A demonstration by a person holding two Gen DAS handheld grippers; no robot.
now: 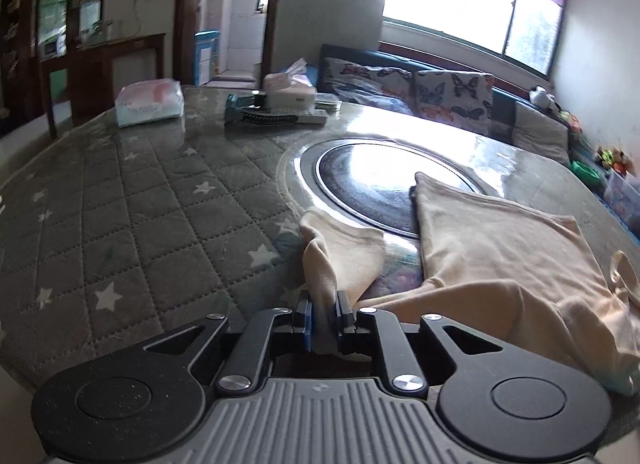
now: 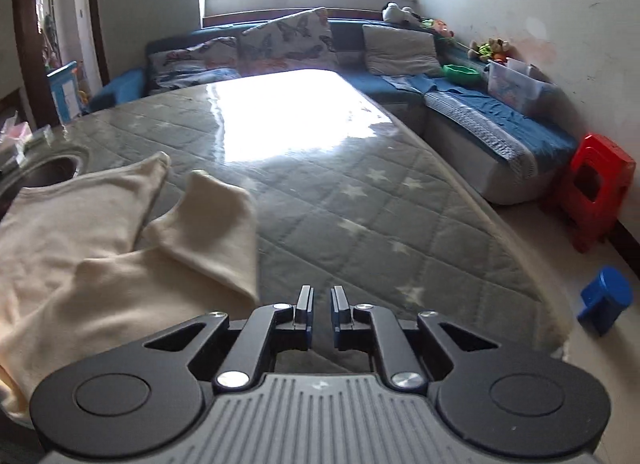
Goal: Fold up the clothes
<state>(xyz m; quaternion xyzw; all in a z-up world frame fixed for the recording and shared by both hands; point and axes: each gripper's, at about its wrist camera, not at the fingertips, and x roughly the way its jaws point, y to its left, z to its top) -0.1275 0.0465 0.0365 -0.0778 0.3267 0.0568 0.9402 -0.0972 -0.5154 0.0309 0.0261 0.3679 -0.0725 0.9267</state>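
Note:
A cream shirt [image 1: 500, 248] lies spread on the grey star-patterned quilted table cover [image 1: 140, 204]. One sleeve [image 1: 340, 248] runs from the shirt toward the camera, and its end sits pinched between the fingers of my left gripper [image 1: 322, 300], which is shut on it. In the right wrist view the same shirt [image 2: 80, 232] fills the left side, with its other sleeve [image 2: 216, 224] lying flat on the cover. My right gripper [image 2: 321, 294] hovers just right of that sleeve's edge. Its fingers are drawn close together with nothing between them.
A round glossy inset [image 1: 384, 180] lies partly under the shirt. At the far side sit a tissue pack [image 1: 149, 102], a tissue box [image 1: 289, 90] and a dark comb [image 1: 272, 117]. A blue sofa [image 2: 480, 112] borders the table. A red stool [image 2: 596, 192] and a blue stool [image 2: 606, 298] stand on the floor.

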